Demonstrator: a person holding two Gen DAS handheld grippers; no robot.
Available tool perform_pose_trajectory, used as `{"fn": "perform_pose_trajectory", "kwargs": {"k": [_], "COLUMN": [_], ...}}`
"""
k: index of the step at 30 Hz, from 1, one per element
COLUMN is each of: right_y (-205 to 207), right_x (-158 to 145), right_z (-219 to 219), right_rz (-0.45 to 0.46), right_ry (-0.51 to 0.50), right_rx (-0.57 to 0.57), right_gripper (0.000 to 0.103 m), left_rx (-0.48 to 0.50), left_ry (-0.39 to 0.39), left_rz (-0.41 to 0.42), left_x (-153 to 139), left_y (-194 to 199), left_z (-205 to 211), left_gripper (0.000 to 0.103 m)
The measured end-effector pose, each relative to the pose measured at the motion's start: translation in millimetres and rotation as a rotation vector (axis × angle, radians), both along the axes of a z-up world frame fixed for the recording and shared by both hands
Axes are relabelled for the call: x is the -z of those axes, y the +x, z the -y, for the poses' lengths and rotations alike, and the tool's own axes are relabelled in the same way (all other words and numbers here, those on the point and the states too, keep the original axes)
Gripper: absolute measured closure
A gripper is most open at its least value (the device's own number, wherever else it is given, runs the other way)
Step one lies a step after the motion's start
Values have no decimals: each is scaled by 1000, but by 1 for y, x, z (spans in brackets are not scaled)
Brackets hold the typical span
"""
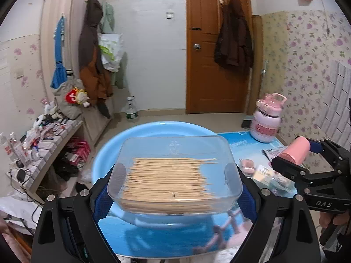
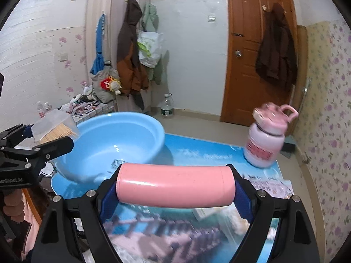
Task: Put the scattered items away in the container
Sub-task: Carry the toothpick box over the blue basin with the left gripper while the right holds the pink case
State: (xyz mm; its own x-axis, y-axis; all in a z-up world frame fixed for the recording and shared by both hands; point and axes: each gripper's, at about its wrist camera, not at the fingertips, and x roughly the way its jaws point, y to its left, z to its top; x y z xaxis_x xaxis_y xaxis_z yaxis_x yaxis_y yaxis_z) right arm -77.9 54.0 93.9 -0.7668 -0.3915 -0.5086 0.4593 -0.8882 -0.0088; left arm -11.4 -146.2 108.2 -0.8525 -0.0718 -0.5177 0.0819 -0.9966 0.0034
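Note:
My left gripper (image 1: pixel 175 188) is shut on a clear plastic box of wooden sticks (image 1: pixel 173 182) and holds it above the near rim of the light blue basin (image 1: pixel 153 129). My right gripper (image 2: pixel 175 188) is shut on a pink cylinder bottle (image 2: pixel 175 186), held crosswise above the table, right of the basin (image 2: pixel 114 140). The basin looks empty inside. The right gripper with the pink bottle (image 1: pixel 296 151) also shows in the left wrist view, and the left gripper with the stick box (image 2: pixel 54 129) shows in the right wrist view.
A pink and white jug (image 2: pixel 265 140) stands at the table's far right corner. A small pink round item (image 1: pixel 248 164) and flat packets (image 1: pixel 272 177) lie on the blue picture tablecloth (image 2: pixel 208 151) right of the basin. A cluttered shelf (image 1: pixel 43 135) stands left.

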Motion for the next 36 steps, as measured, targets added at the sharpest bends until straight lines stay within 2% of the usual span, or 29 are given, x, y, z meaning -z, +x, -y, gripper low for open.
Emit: {"fn": "perform_pose_trajectory", "kwargs": {"k": [8,14,27,36], "right_y": [-6,-12,-28,-53], "right_x": [-16,-22,-17,-14], "right_z": [40,63,90,100], "right_rz": [-2,-5,26,41], "right_ry": [6,28,42,50], "right_rx": [-81,-107,-127,-104], "right_gripper": [15,15,15,15], "left_rx": [-57,-86,-97,-101], "left_ry": [34,21,34,44], "left_rz": [1,8,46,101], "left_x": [-14,-15,4,29], "left_y": [-6,-10,-26,-48], "left_z": [38,48,53,53], "left_gripper": [11,11,11,11]}}
